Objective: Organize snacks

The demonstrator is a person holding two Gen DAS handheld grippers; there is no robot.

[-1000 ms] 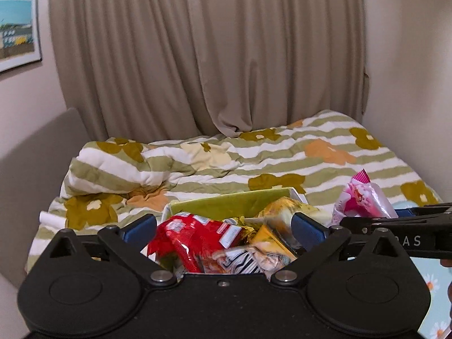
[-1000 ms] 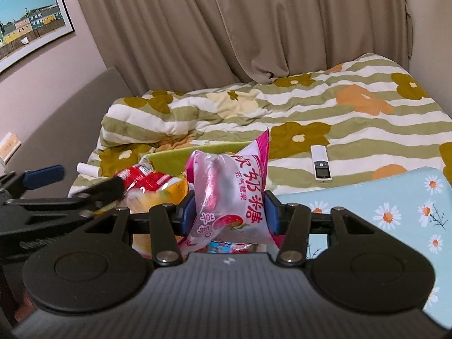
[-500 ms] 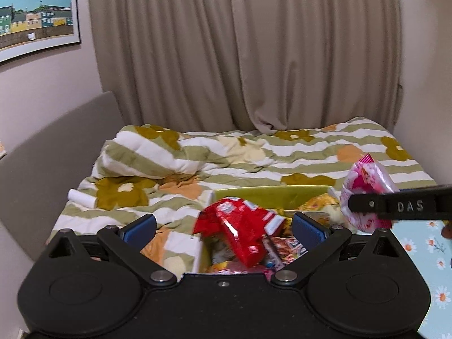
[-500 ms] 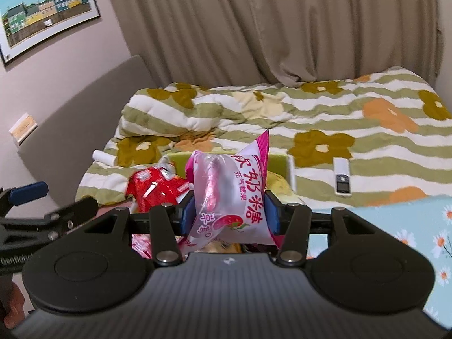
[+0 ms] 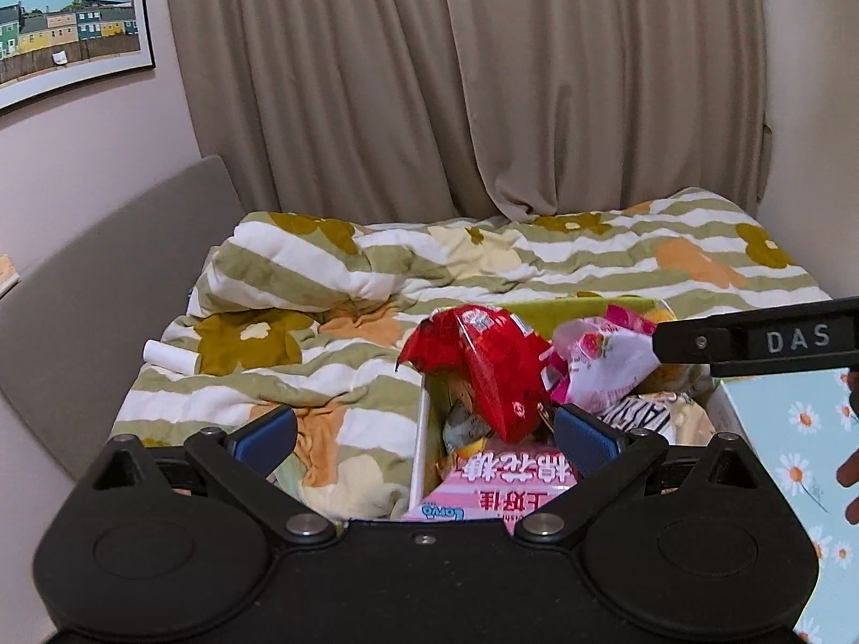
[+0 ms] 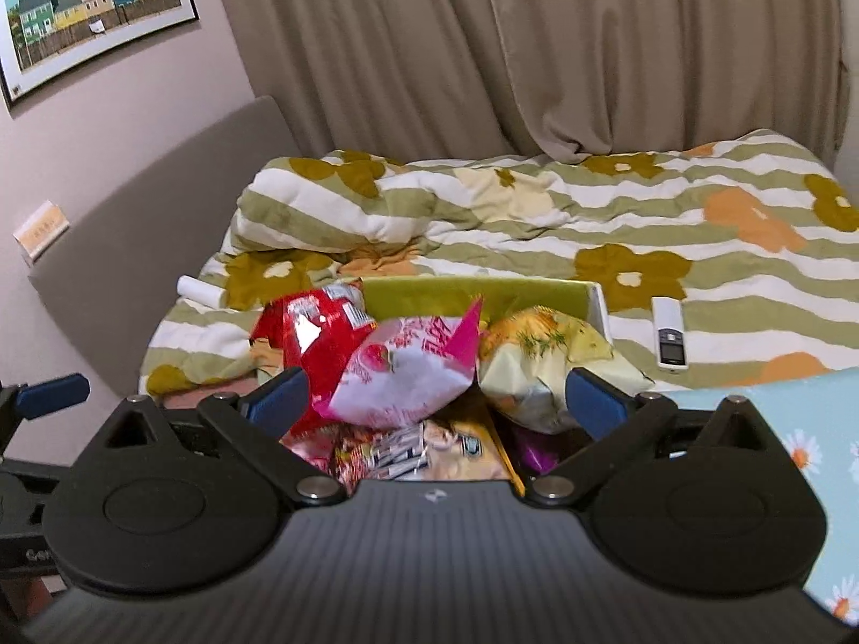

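A green box (image 6: pixel 472 295) on the bed holds several snack bags. A pink and white candy bag (image 6: pixel 408 375) lies on top of the pile, between a red bag (image 6: pixel 317 338) and a yellow bag (image 6: pixel 542 370). My right gripper (image 6: pixel 437 397) is open and empty just above the pile, with the candy bag loose between its jaws. In the left wrist view the candy bag (image 5: pixel 596 365), the red bag (image 5: pixel 483 365) and the box (image 5: pixel 580 311) show ahead. My left gripper (image 5: pixel 424 432) is open and empty above the box's left edge.
The striped flower duvet (image 6: pixel 510 214) covers the bed. A white remote (image 6: pixel 671 335) lies right of the box. A white roll (image 5: pixel 169 357) lies at the bed's left. A blue daisy-print surface (image 6: pixel 805 429) is at the right. Curtains and a headboard stand behind.
My right gripper opened and let go of the pink candy bag, which dropped onto the pile in the box. Both grippers rose and pulled back a little.
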